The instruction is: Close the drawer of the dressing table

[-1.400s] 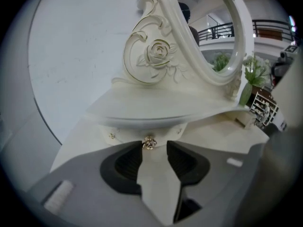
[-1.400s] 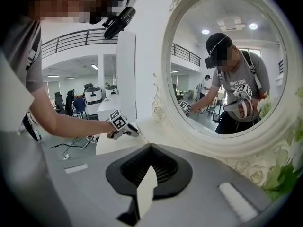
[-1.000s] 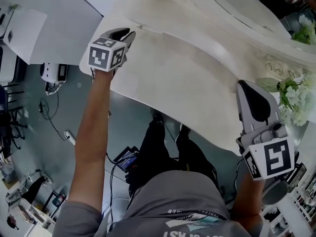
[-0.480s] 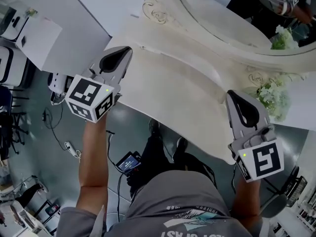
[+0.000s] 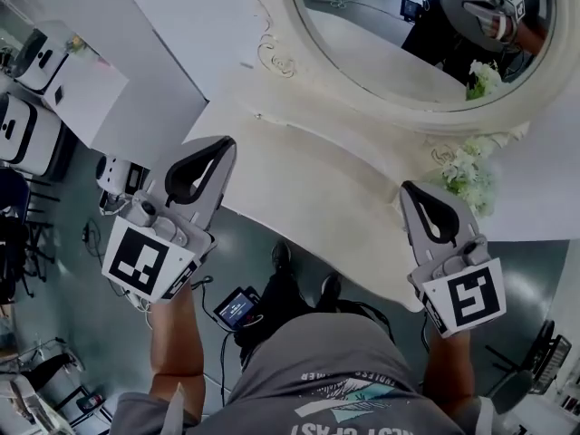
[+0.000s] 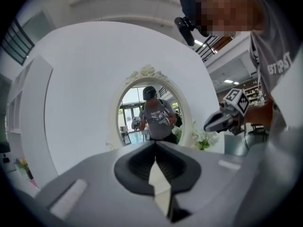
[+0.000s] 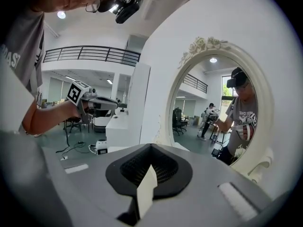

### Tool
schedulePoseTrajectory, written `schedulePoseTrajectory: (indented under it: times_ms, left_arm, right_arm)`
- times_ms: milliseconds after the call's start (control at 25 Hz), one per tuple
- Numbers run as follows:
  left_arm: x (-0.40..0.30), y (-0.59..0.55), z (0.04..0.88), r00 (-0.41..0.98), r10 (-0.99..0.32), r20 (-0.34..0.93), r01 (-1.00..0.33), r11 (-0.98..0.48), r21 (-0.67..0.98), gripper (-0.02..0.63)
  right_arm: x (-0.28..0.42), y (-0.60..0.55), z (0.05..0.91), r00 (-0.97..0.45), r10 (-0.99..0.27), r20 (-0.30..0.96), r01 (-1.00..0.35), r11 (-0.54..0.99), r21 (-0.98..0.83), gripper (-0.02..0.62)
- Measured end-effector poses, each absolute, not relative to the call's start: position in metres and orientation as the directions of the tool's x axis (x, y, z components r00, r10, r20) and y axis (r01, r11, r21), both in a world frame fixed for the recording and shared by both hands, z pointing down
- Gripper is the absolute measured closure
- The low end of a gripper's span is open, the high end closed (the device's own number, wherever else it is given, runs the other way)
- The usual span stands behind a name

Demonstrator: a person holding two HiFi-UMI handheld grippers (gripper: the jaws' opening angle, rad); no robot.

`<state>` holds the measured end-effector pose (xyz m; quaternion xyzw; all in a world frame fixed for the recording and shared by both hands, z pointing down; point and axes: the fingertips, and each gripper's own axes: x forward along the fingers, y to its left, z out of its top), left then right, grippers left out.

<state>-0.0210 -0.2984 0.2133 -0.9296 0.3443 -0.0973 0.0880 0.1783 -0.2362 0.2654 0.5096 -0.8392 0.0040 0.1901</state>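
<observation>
a smooth grey-green floor [image 5: 72, 297] spreads on the near side, with loose cables [image 5: 91, 238] trailing across it at the left. a plain white wall [image 5: 181, 16] stands at the far side. white desks [image 5: 77, 84] sit far left. in the right gripper view, a railed balcony [image 7: 90, 54] runs under round ceiling lights [image 7: 61, 14].

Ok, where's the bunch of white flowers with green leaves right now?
In the head view the bunch of white flowers sits at the right end of the cream dressing table, under the oval mirror, just beyond the right gripper.
</observation>
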Motion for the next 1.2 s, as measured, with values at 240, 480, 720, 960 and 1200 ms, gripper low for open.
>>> schedulePoseTrajectory:
  times_ms: [240, 480, 720, 960, 1200]
  left_arm:
    - [-0.012, -0.243, 0.193, 0.738, -0.664, 0.118, -0.618, -0.736, -0.274, 0.603]
    - [-0.013, -0.195, 0.184, 0.721, -0.680, 0.138, -0.632, -0.726, -0.272, 0.603]
    - [-0.019, -0.171, 0.183, 0.706, -0.695, 0.138, -0.647, -0.712, -0.274, 0.603]
    - [-0.014, -0.143, 0.179, 0.696, -0.703, 0.145, -0.653, -0.704, -0.281, 0.603]
    - [-0.008, -0.129, 0.182, 0.690, -0.709, 0.145, -0.658, -0.698, -0.281, 0.603]
  right_arm:
    - [0.181, -0.204, 0.254, -0.418, -0.859, 0.296, -0.838, 0.491, 0.240, 0.595]
    - [0.182, -0.168, 0.236, -0.437, -0.859, 0.267, -0.827, 0.500, 0.257, 0.597]
    - [0.183, -0.151, 0.229, -0.450, -0.860, 0.242, -0.824, 0.504, 0.260, 0.597]
    - [0.187, -0.126, 0.219, -0.463, -0.857, 0.227, -0.819, 0.511, 0.261, 0.597]
    - [0.193, -0.114, 0.220, -0.469, -0.855, 0.220, -0.814, 0.515, 0.268, 0.597]
